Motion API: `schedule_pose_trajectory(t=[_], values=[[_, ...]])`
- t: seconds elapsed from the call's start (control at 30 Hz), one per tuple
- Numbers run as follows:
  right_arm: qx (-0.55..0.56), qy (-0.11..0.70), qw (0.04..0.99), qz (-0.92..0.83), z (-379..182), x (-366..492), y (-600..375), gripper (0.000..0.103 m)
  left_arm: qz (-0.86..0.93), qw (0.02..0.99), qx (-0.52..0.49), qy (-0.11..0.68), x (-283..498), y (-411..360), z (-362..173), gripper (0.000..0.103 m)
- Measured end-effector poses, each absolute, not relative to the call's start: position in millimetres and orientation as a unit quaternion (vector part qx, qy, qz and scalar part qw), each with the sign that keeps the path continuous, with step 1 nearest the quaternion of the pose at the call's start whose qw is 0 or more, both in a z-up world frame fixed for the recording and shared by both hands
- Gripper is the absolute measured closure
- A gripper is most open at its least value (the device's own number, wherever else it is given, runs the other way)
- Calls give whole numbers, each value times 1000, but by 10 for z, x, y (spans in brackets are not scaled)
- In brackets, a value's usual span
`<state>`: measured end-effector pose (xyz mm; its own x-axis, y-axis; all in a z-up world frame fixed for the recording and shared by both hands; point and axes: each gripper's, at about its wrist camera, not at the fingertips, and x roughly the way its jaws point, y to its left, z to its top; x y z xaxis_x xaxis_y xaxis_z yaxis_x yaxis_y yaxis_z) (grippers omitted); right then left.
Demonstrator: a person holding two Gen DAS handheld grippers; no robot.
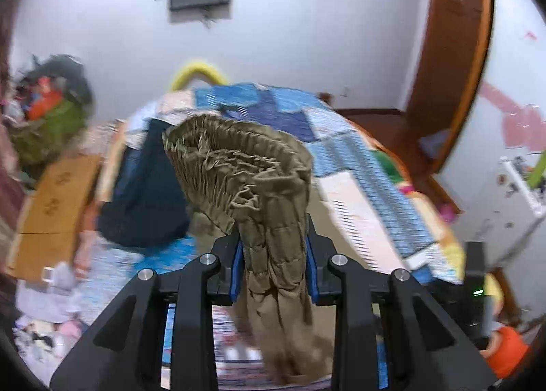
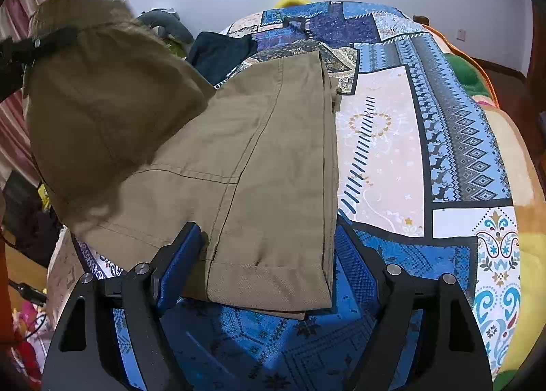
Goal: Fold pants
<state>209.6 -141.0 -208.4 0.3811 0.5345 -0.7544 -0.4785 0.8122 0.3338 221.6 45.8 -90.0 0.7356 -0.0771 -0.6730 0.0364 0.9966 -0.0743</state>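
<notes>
Khaki pants (image 2: 266, 152) lie folded lengthwise on the bed, hem end nearest the right wrist camera. My left gripper (image 1: 274, 244) is shut on the gathered elastic waistband (image 1: 239, 159) and holds that end up off the bed, so the cloth hangs down between its fingers. In the right wrist view the left gripper (image 2: 44, 39) shows at the upper left, with the raised waist end draped below it. My right gripper (image 2: 268, 234) stands open low over the hem, one blue pad on each side of the leg, and does not pinch it.
A blue patchwork bedcover (image 2: 392, 152) covers the bed. A dark blue garment (image 2: 218, 49) lies at the far left of the bed. A wooden door frame (image 1: 450, 49) stands at the right, a white cabinet (image 1: 512, 203) beside it, and clutter (image 1: 51, 101) is piled at the left.
</notes>
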Motion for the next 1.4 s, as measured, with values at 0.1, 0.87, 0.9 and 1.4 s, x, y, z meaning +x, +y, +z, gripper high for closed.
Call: schedule_pose_trajectory(t=[0.1,0.87,0.9,1.4], values=[[34,465,830,307,-2088,2097,-1417,26,-62,921,-39,381,2324,301,-962,74],[39,466,830,304,-2109,2101,-1431,24,-76,913,-30,401,2371,311,-985,18],[39,466,829,306,-2104,2098,-1436,24,-69,913,-27,401,2419,360,-988,17],[49,470,827,305,-2112,2075,-1469,24,17,854,54,518,3823,716,-2000,12]])
